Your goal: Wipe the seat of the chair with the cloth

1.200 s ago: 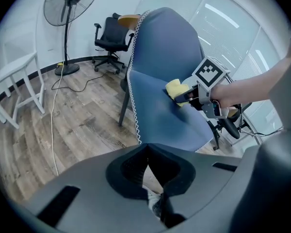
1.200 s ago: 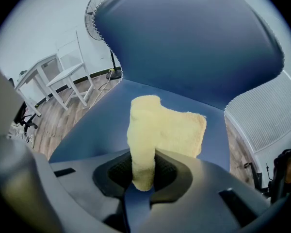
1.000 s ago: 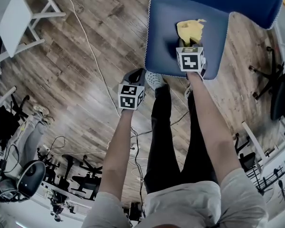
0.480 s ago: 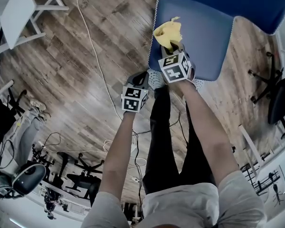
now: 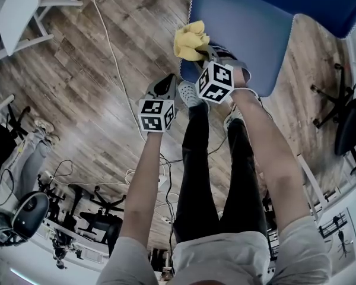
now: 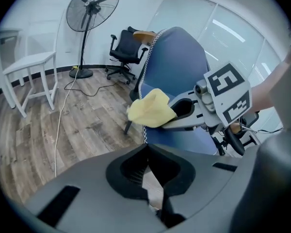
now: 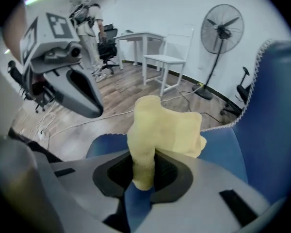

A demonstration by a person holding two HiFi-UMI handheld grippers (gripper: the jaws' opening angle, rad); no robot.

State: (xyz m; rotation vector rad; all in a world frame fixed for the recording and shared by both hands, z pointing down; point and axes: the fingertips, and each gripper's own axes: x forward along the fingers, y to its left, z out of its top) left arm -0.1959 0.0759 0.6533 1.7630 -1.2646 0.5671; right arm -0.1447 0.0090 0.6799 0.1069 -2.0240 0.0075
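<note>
With the right gripper pinching only a fold of the cloth at the seat edge and the left gripper narrow and empty, a snag could tug the cloth free.

Chair partly beyond top edge

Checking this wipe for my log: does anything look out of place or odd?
Nothing spilled or damaged. Only the yellow cloth, pinched in the right gripper, is bunched into a wad at the seat edge, not spread flat.
</note>
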